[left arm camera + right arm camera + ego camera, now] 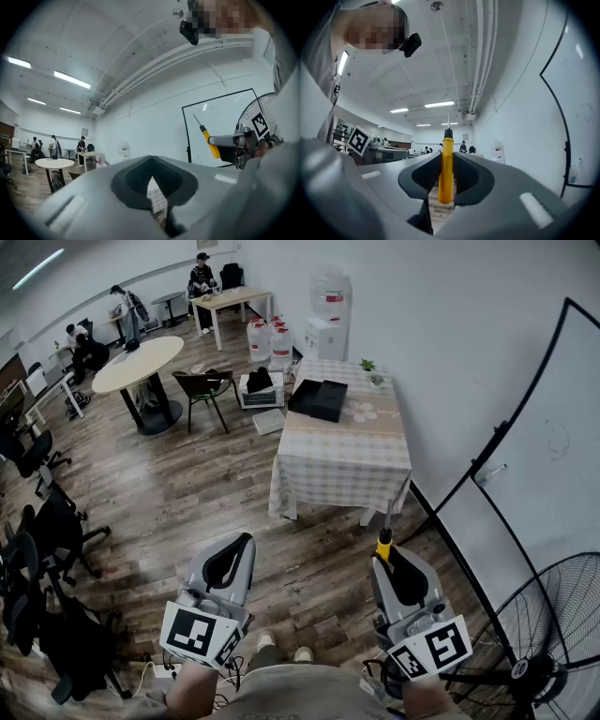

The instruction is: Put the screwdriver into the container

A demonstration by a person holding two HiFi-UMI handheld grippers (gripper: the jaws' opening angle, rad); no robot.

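Right claw point(446, 180) gripping screwdriver point(446, 164) — upright, left claw point(153, 190) closed

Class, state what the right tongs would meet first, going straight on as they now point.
Probably the cloth-covered table with the checked pattern ahead of the right tongs; depth is unclear.

The head view looks from above the person, forward and steeply down, past the left gripper point(240, 554) and right gripper point(394, 568) low in the picture to the wooden floor point(187, 493) and a cloth-covered table point(342, 460) farther off. Each gripper view sits close behind its own jaws and tilts upward, taking in the ceiling and far wall. The left gripper view catches the right gripper at its right edge; the right gripper view catches the left one's marker cube point(358, 139) at its left. All three share the whiteboard point(544, 474) and water dispenser point(328, 320)
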